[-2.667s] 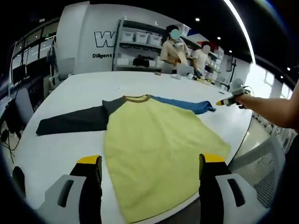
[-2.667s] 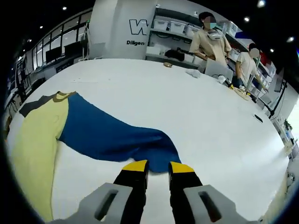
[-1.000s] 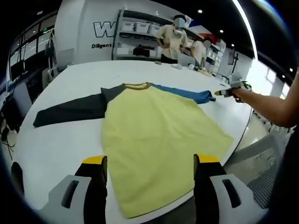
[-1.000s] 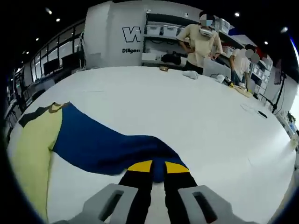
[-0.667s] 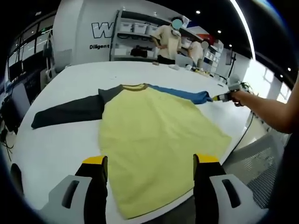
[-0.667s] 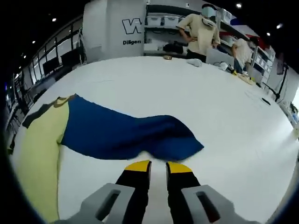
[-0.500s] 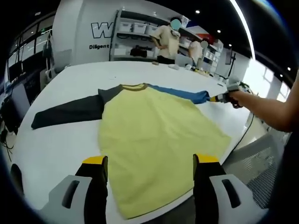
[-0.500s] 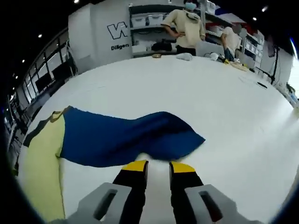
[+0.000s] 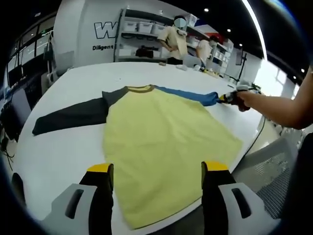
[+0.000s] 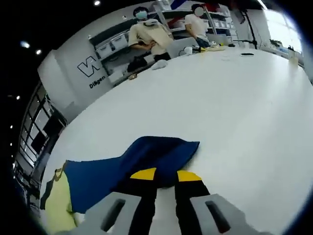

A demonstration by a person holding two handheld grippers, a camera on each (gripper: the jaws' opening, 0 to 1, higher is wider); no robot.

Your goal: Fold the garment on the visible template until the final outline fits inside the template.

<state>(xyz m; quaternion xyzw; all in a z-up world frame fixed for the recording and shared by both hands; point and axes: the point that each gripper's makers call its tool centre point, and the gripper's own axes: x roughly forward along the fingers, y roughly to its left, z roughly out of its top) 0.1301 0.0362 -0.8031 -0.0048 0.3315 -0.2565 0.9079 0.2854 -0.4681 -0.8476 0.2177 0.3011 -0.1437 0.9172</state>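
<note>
Shirt (image 9: 161, 142) flat on desk (image 9: 58, 156), hem at near edge, collar toward far side; sleeves run crosswise, dark one left, blue sleeve (image 10: 142, 164) right. Right gripper (image 10: 165, 175) narrow, nipping the blue sleeve's end. Left gripper (image 9: 154, 169) wide, holding nothing, over hem

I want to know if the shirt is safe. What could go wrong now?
The yellow shirt body hangs past the white table edge near the left gripper, so a hard pull on the sleeve might drag it off. The right gripper sits at the edge of the blue sleeve, so the cloth may slip free. The sleeve is bunched, so the fold could come out crooked.
</note>
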